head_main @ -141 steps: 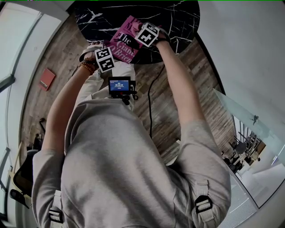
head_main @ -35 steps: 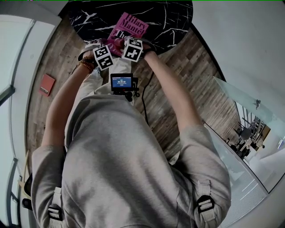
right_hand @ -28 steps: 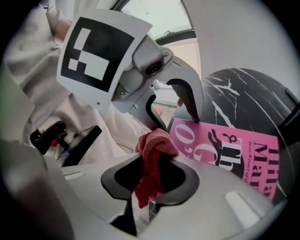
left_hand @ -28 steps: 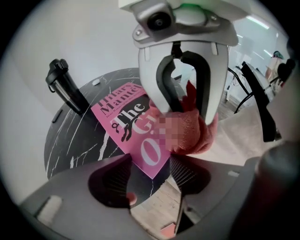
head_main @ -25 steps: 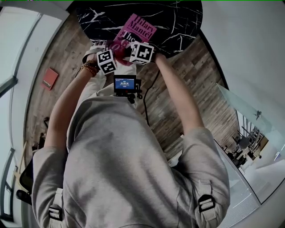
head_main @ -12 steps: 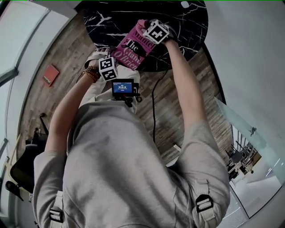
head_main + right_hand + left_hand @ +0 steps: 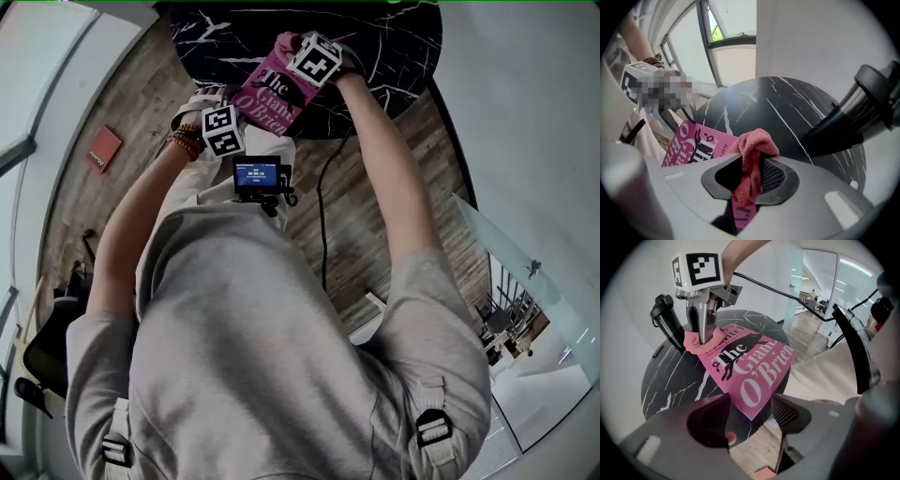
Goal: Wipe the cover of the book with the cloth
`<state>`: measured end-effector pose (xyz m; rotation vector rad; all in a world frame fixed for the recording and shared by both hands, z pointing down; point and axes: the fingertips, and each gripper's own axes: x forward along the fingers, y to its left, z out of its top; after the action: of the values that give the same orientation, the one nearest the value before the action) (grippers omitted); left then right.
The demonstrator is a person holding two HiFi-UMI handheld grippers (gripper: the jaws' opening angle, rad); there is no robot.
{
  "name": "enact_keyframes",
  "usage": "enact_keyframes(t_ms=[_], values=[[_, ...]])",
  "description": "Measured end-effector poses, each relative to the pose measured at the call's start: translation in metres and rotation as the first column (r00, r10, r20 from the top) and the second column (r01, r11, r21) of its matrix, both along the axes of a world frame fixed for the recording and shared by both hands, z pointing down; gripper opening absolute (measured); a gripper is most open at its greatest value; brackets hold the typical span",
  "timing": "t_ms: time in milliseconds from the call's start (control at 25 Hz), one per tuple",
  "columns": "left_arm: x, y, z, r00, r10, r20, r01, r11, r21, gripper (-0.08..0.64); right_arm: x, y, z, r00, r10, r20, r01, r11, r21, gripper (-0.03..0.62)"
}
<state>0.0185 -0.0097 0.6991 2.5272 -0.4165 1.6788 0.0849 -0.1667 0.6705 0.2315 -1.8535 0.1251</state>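
My right gripper (image 7: 749,185) pinches the cloth (image 7: 751,152). Since a second ago it has swept from the near end of the book (image 7: 754,371) to the far end. The book lies flat on the table (image 7: 665,380). My left gripper (image 7: 750,416) hovers with its jaws spread and empty. Judgement: one pass across the cover is complete.

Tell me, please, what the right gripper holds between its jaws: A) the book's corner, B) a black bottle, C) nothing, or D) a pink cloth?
D: in the right gripper view, the right gripper has its jaws shut on the cloth, bunched above the book.
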Motion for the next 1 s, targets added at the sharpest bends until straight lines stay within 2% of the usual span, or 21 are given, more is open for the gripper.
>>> enact_keyframes(t_ms=[520, 1000], values=[[0.001, 0.0, -0.001, 1.0, -0.008, 0.01, 0.008, 1.0, -0.016, 0.279, -0.02, 0.033, -0.001, 0.999, -0.034, 0.006, 0.034, 0.999, -0.028, 0.1], [0.0, -0.004, 0.002, 1.0, -0.009, -0.012, 0.009, 1.0, -0.011, 0.279, -0.037, 0.061, 0.003, 0.998, -0.053, 0.024, 0.054, 0.998, -0.041, 0.1]])
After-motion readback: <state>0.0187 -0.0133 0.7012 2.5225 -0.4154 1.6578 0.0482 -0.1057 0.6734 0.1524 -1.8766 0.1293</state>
